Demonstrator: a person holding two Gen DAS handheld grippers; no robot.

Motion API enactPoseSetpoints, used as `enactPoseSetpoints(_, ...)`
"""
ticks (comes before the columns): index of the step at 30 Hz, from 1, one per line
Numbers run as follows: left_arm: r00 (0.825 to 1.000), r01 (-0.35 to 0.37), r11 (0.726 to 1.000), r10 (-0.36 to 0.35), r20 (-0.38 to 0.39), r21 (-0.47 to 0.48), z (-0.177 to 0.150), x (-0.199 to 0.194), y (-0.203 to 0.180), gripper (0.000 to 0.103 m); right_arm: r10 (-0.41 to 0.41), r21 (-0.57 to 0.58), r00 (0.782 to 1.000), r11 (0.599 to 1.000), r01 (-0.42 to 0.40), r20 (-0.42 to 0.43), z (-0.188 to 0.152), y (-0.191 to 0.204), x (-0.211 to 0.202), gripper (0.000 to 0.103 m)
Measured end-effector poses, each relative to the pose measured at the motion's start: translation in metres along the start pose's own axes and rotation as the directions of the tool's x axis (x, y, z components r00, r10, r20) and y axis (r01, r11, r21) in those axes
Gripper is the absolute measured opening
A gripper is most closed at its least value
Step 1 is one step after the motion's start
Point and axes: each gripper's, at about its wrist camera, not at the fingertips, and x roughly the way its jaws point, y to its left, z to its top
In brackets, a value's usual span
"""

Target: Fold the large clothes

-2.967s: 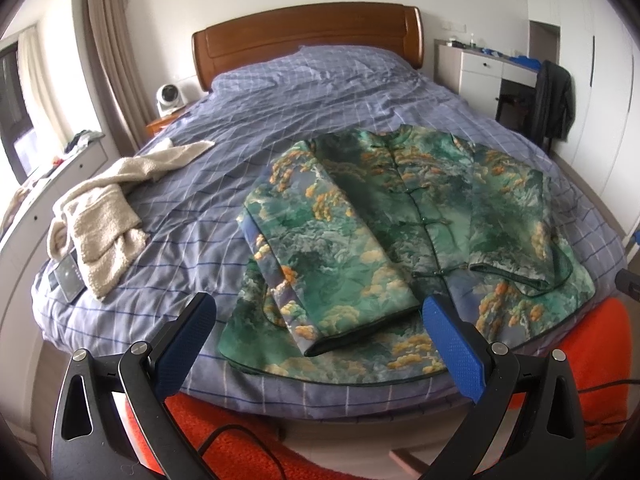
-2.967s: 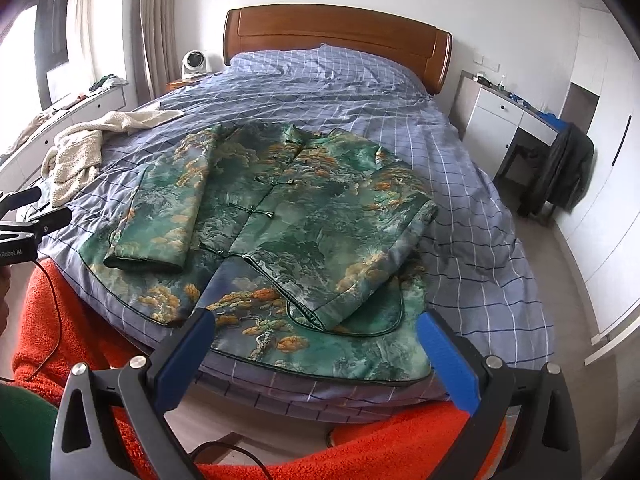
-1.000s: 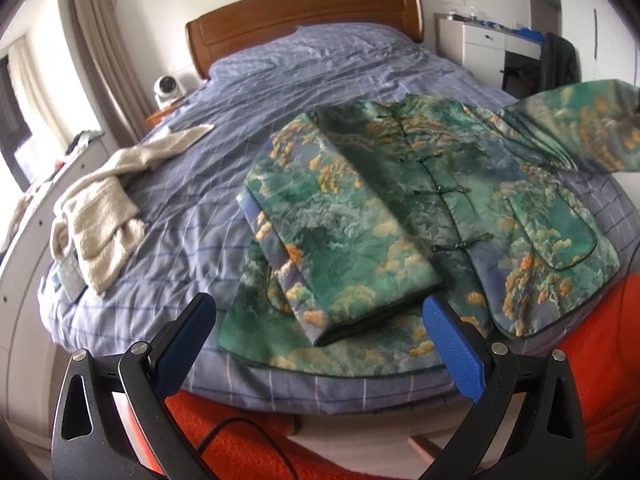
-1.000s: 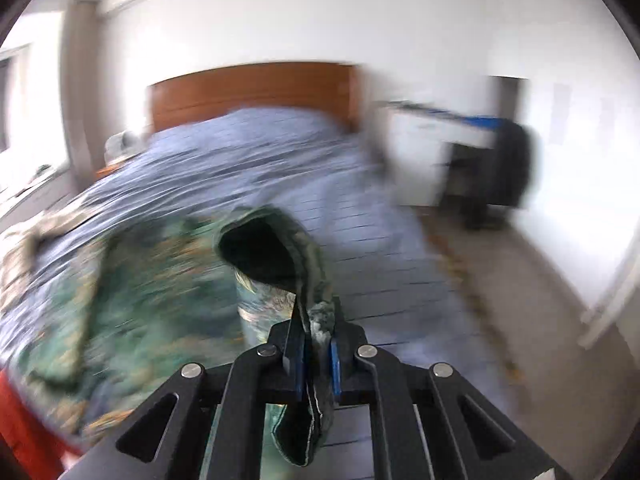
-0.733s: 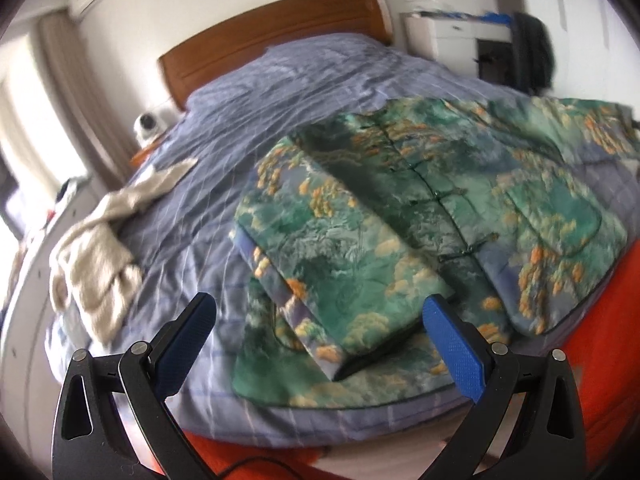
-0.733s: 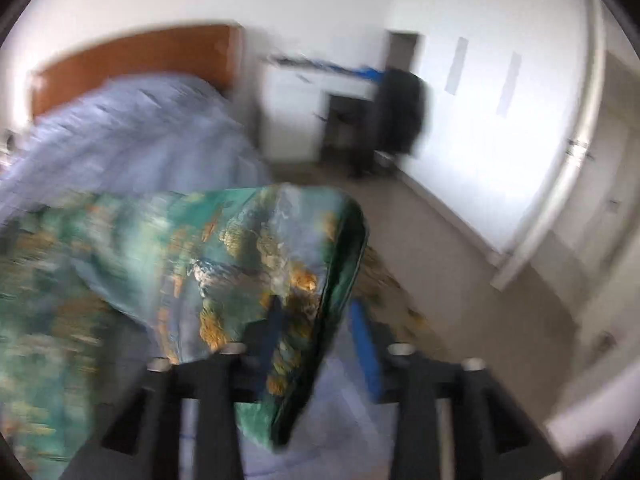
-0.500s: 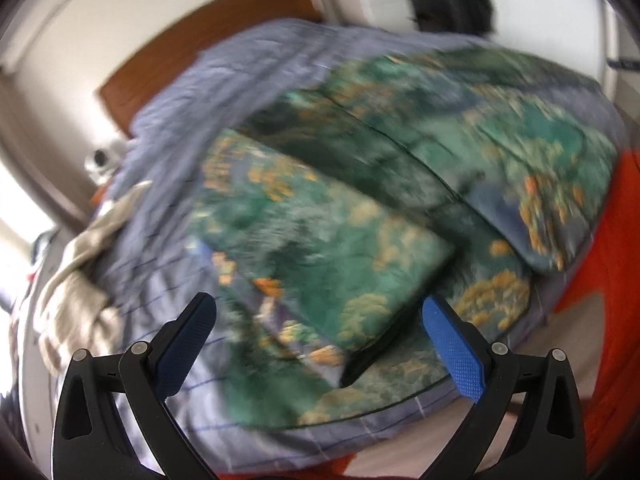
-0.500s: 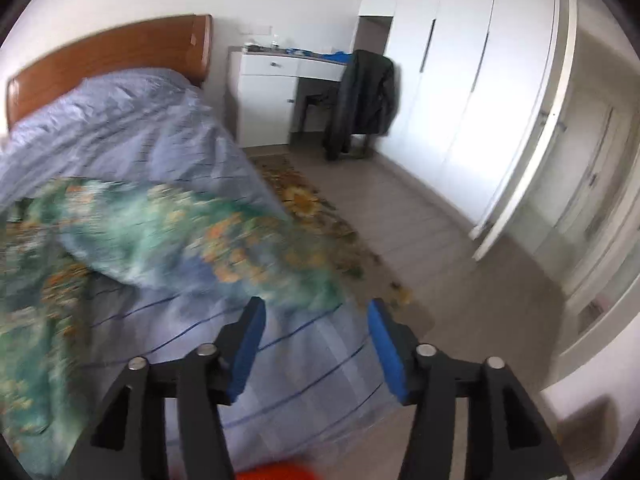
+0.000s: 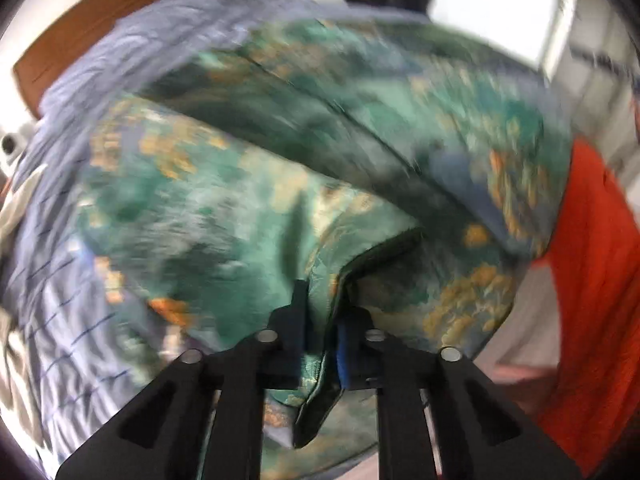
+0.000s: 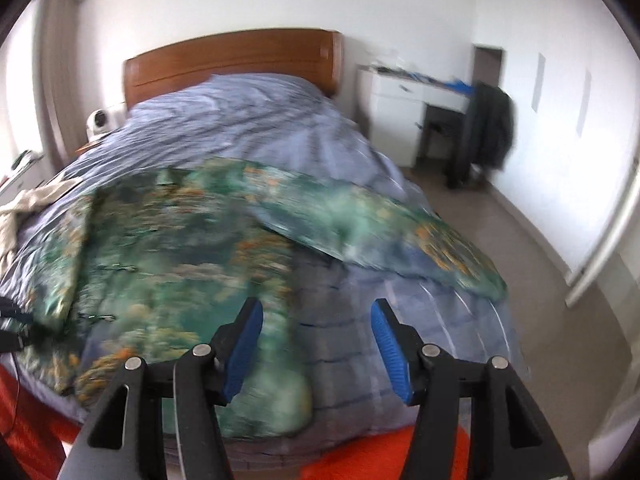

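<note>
A green brocade jacket (image 9: 400, 92) with orange and blue patches lies face up on the bed (image 10: 248, 120). Its left sleeve (image 9: 208, 208) is folded across the front. My left gripper (image 9: 320, 300) is shut on the dark-edged cuff of that sleeve, and the fabric bunches between its fingers. In the right wrist view the jacket (image 10: 160, 248) fills the near bed, with the right sleeve (image 10: 400, 220) stretched out to the right. My right gripper (image 10: 316, 320) stands open above the jacket's hem, with nothing between its blue pads. Both views are blurred.
A wooden headboard (image 10: 232, 60) is at the far end. A white desk (image 10: 400, 96) and a dark garment on a chair (image 10: 492, 128) stand to the right. A cream towel (image 10: 20, 204) lies at the bed's left. Orange cloth (image 9: 592, 280) hangs near the foot.
My left gripper dropped onto the folded left sleeve and closed on its cuff. My right gripper let go of the right sleeve, which now lies spread to the right, and swung back to face the bed.
</note>
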Motion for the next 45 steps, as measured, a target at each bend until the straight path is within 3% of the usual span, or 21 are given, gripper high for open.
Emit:
enactPoseSetpoints(4, 0.987, -0.026, 0.982, 0.055, 0.15, -0.189, -0.004, -0.071, 0.055, 0.01, 0.062, -0.047, 0.998, 0.997, -0.061, 0.02, 0.007, 0.029, -0.006, 0.057)
enactPoseSetpoints(7, 0.96, -0.083, 0.926, 0.174, 0.222, -0.367, -0.021, -0.125, 0.117, 0.011, 0.098, -0.064, 0.995, 0.993, -0.096, 0.026, 0.009, 0.043, -0.009, 0.057)
enactPoseSetpoints(9, 0.93, -0.149, 0.851, 0.293, 0.221, -0.503, -0.043, -0.155, 0.163, 0.015, 0.11, -0.077, 0.994, 0.991, -0.107, 0.03, 0.01, 0.05, -0.01, 0.057)
enactPoseSetpoints(11, 0.895, -0.217, 0.751, 0.409, 0.18, -0.624, -0.07, -0.179, 0.206, 0.029, 0.118, -0.082, 0.992, 0.99, -0.115, 0.033, 0.01, 0.053, -0.011, 0.057)
enactPoseSetpoints(12, 0.875, -0.249, 0.695, 0.461, 0.151, -0.675, -0.082, -0.187, 0.222, 0.03, 0.12, -0.083, 0.992, 0.99, -0.117, 0.032, 0.01, 0.054, -0.01, 0.057)
enactPoseSetpoints(14, 0.821, -0.318, 0.549, 0.567, 0.065, -0.773, -0.113, -0.204, 0.252, 0.038, 0.115, -0.087, 0.993, 0.99, -0.112, 0.032, 0.009, 0.053, -0.009, 0.057)
enactPoseSetpoints(16, 0.802, -0.344, 0.468, 0.597, 0.004, -0.814, -0.133, -0.207, 0.263, 0.038, 0.1, -0.086, 0.995, 0.991, -0.098, 0.026, 0.009, 0.049, -0.008, 0.057)
enactPoseSetpoints(17, 0.807, -0.335, 0.45, 0.59, -0.006, -0.828, -0.143, -0.207, 0.263, 0.038, 0.095, -0.08, 0.995, 0.992, -0.093, 0.019, 0.008, 0.045, -0.006, 0.057)
enactPoseSetpoints(19, 0.84, -0.305, 0.477, 0.543, 0.004, -0.824, -0.147, -0.195, 0.254, 0.045, 0.09, -0.064, 0.996, 0.994, -0.089, -0.002, 0.007, 0.035, -0.001, 0.058)
enactPoseSetpoints(23, 0.936, -0.21, 0.644, 0.351, 0.04, -0.736, -0.132, -0.137, 0.195, 0.08, 0.121, -0.004, 0.987, 0.992, -0.123, -0.105, -0.003, 0.01, 0.027, 0.067)
enactPoseSetpoints(24, 0.963, -0.149, 0.691, 0.264, 0.055, -0.707, -0.126, -0.114, 0.174, 0.082, 0.136, 0.025, 0.979, 0.991, -0.134, -0.154, -0.008, 0.001, 0.04, 0.067)
enactPoseSetpoints(26, 0.989, -0.068, 0.738, 0.138, 0.051, -0.672, -0.119, -0.081, 0.148, 0.084, 0.165, 0.068, 0.962, 0.986, -0.153, -0.217, -0.018, -0.012, 0.058, 0.067)
enactPoseSetpoints(30, 1.0, -0.005, 0.793, -0.014, -0.026, -0.609, -0.098, -0.013, 0.11, 0.084, 0.225, 0.149, 0.915, 0.972, -0.184, -0.336, -0.04, -0.033, 0.098, 0.067)
enactPoseSetpoints(33, 0.997, 0.037, 0.774, -0.075, -0.034, -0.632, -0.092, 0.008, 0.104, 0.083, 0.305, 0.187, 0.863, 0.95, -0.249, -0.403, -0.053, -0.034, 0.121, 0.067)
enactPoseSetpoints(34, 0.996, 0.046, 0.771, -0.082, -0.028, -0.635, -0.091, 0.01, 0.103, 0.068, 0.347, 0.205, 0.841, 0.936, -0.285, -0.414, -0.057, -0.033, 0.126, 0.067)
enactPoseSetpoints(35, 0.994, 0.071, 0.769, -0.106, -0.017, -0.635, -0.09, 0.011, 0.1, 0.04, 0.373, 0.214, 0.828, 0.927, -0.309, -0.42, -0.06, -0.032, 0.129, 0.066)
enactPoseSetpoints(36, 0.992, 0.096, 0.766, -0.126, -0.002, -0.636, -0.089, 0.011, 0.097, 0.032, 0.376, 0.211, 0.826, 0.926, -0.314, -0.42, -0.063, -0.031, 0.13, 0.061)
enactPoseSetpoints(37, 0.992, 0.1, 0.767, -0.123, 0.007, -0.634, -0.09, 0.011, 0.096, 0.024, 0.384, 0.209, 0.824, 0.922, -0.325, -0.416, -0.063, -0.031, 0.131, 0.049)
enactPoseSetpoints(38, 0.992, 0.107, 0.773, -0.124, 0.016, -0.625, -0.088, 0.01, 0.092, 0.018, 0.403, 0.208, 0.817, 0.915, -0.346, -0.413, -0.064, -0.03, 0.13, 0.025)
enactPoseSetpoints(41, 0.993, 0.105, 0.794, -0.113, 0.025, -0.598, -0.085, 0.005, 0.083, 0.014, 0.405, 0.183, 0.82, 0.914, -0.362, -0.404, -0.062, -0.024, 0.124, 0.014)
enactPoseSetpoints(45, 0.991, 0.126, 0.808, -0.126, 0.04, -0.576, -0.089, 0.0, 0.074, 0.012, 0.377, 0.141, 0.836, 0.926, -0.35, -0.399, -0.056, -0.02, 0.109, 0.012)
